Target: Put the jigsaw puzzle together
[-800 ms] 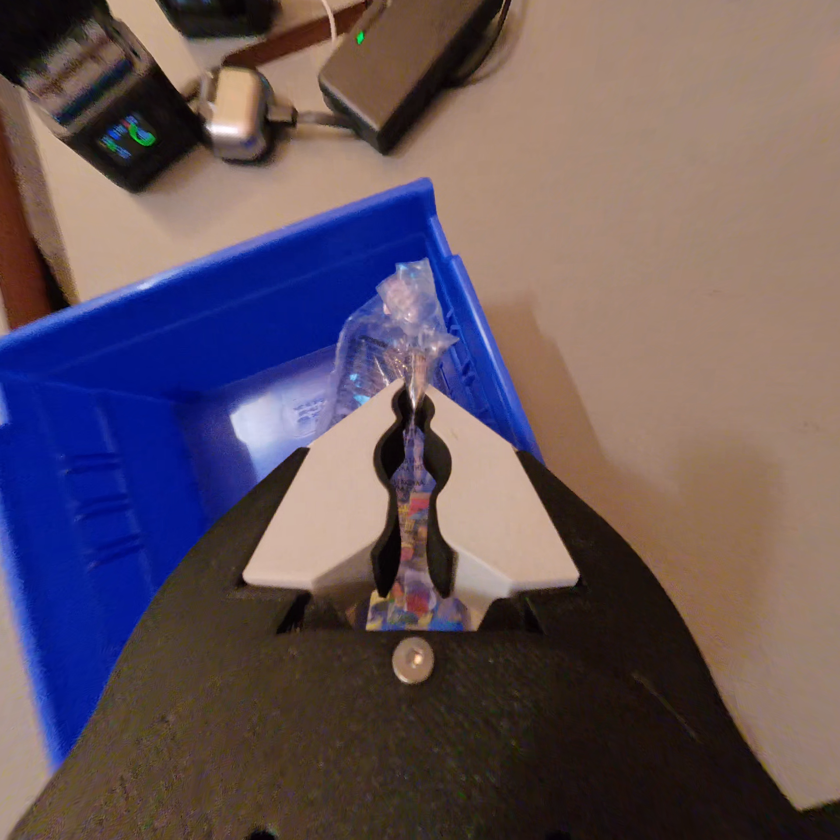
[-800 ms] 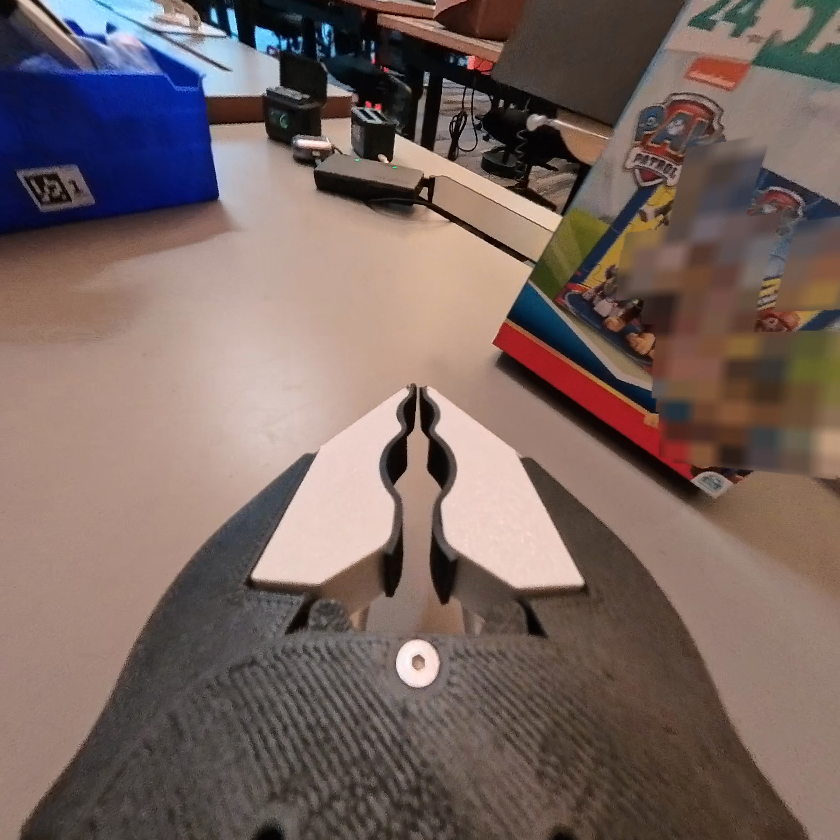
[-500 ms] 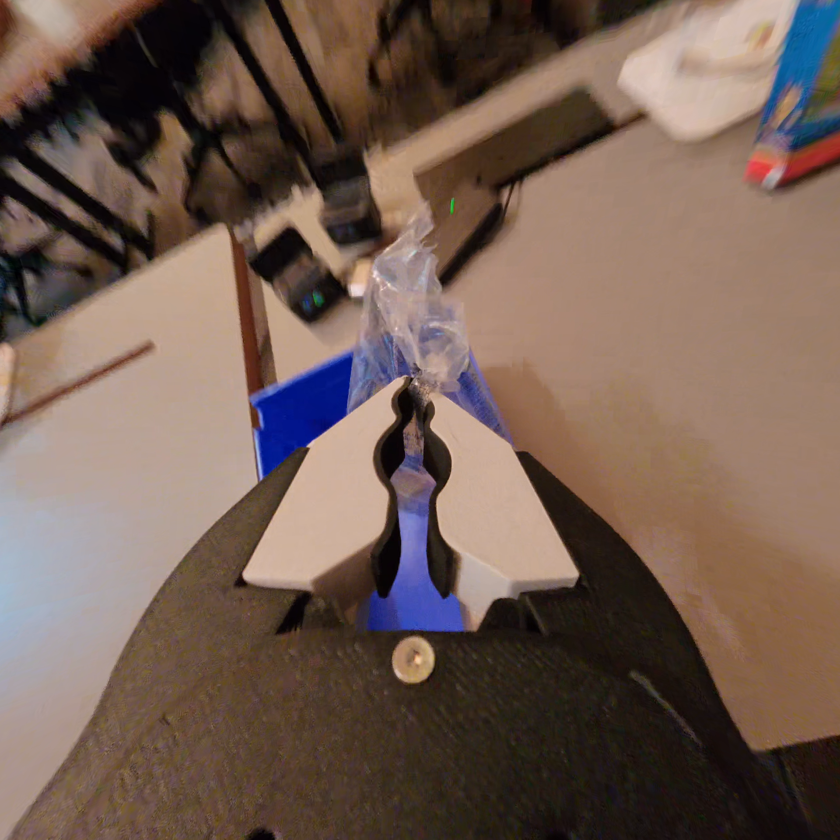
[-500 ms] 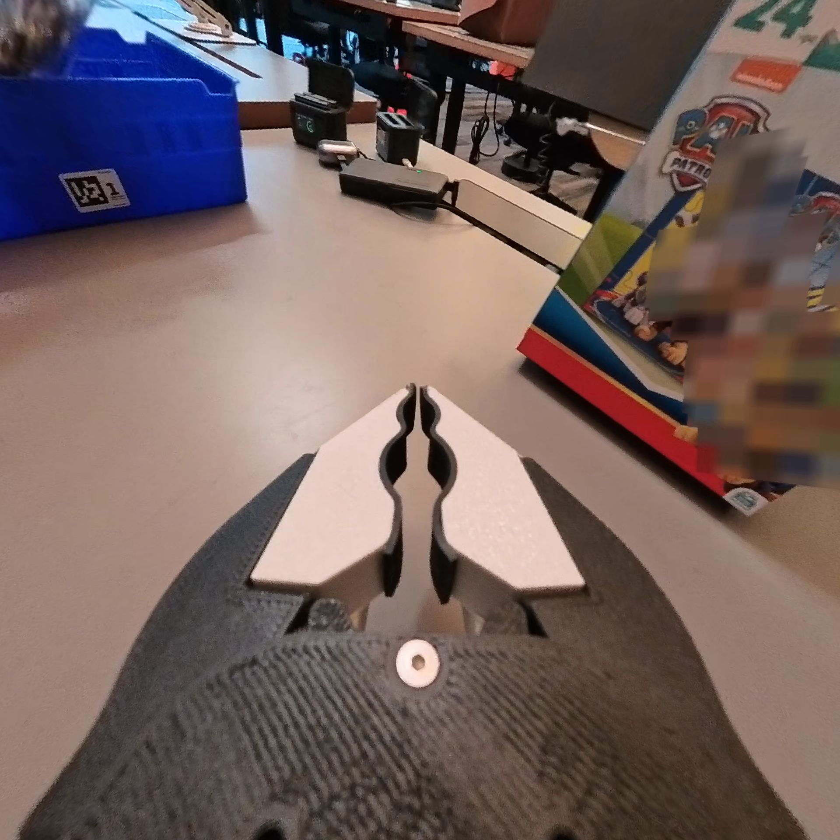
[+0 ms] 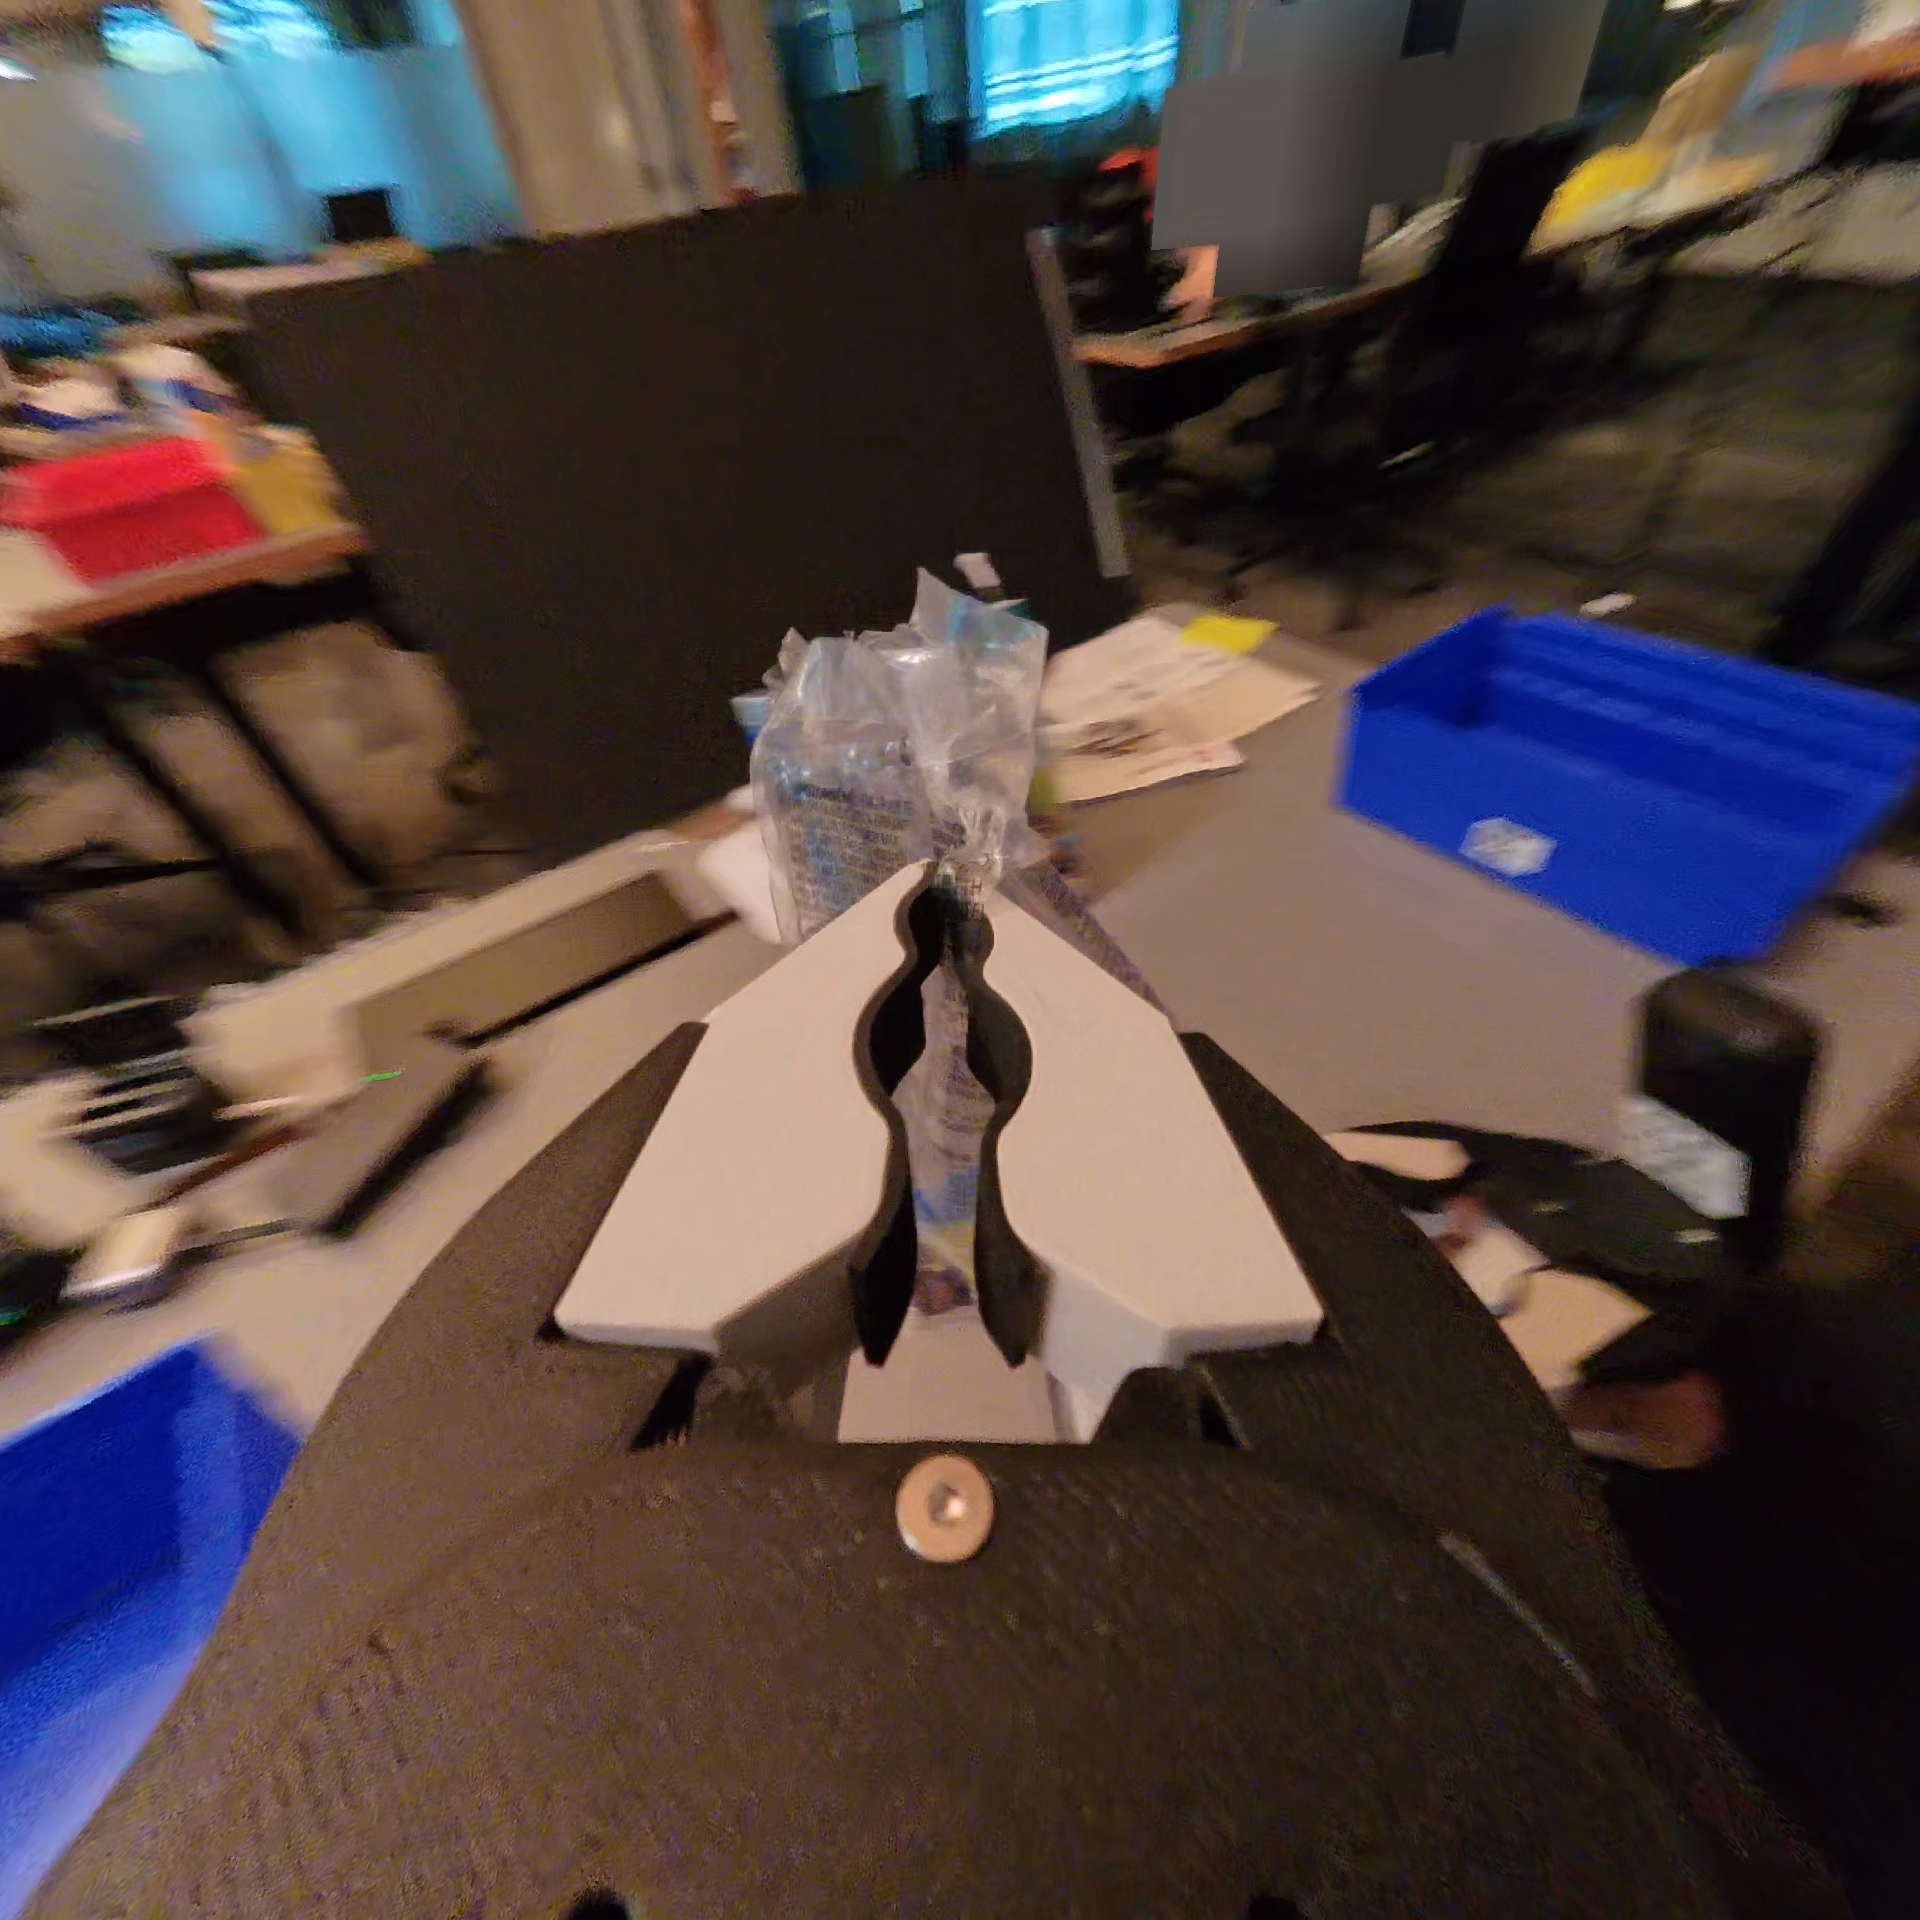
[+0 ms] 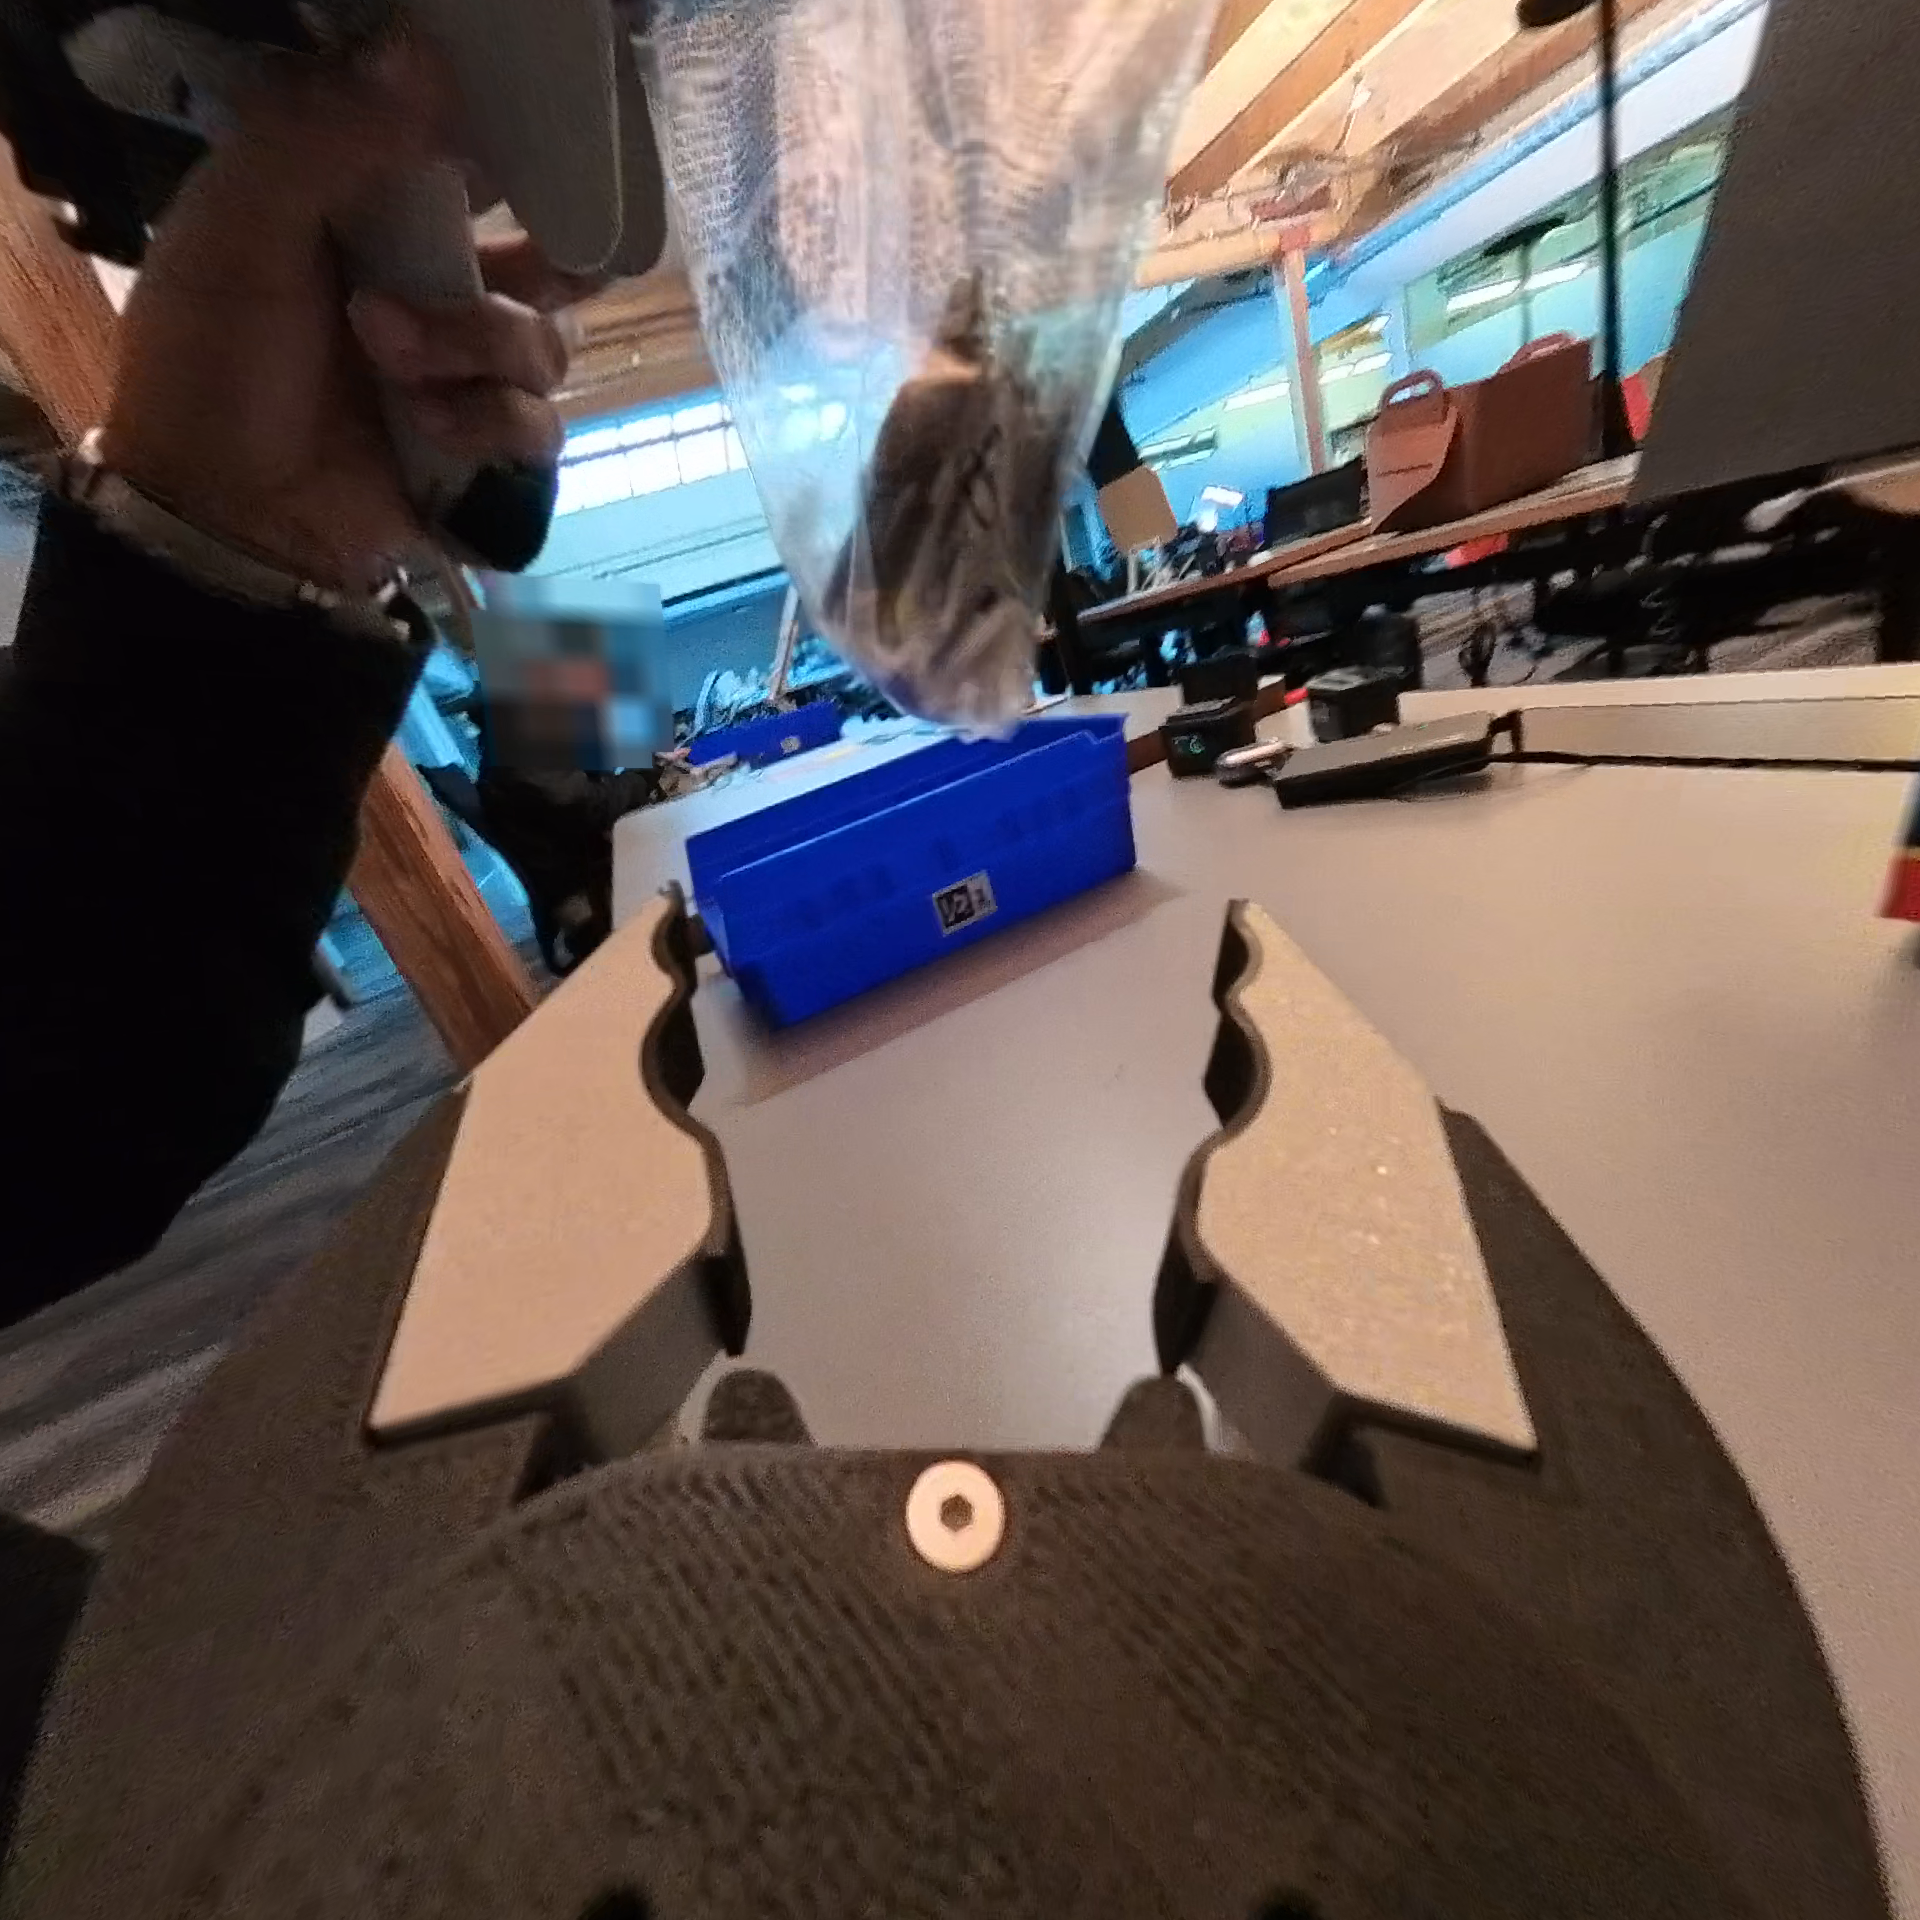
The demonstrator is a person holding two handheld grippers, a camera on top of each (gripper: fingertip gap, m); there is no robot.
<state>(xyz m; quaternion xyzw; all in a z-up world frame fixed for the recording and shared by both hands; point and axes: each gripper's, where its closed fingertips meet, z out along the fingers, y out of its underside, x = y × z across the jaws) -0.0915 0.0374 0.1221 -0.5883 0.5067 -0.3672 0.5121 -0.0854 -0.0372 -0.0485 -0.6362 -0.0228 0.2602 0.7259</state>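
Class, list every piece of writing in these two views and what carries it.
On the clear plastic bag: fine print, too blurred to read.
On the blue bin: a small sticker with a coded mark; I copy no writing.
On the loose papers: print too blurred to read.

You have a grey table (image 6: 1455, 1039) with a matte top. On it, toward the far left edge, sits a blue bin (image 6: 914, 852) bearing a small black-and-white sticker on its near wall. Behind the bin, at the far edge, you see two small black devices (image 6: 1205, 732), a little silver piece (image 6: 1252, 753), and a flat black power brick (image 6: 1382, 753) with a black cable running right.
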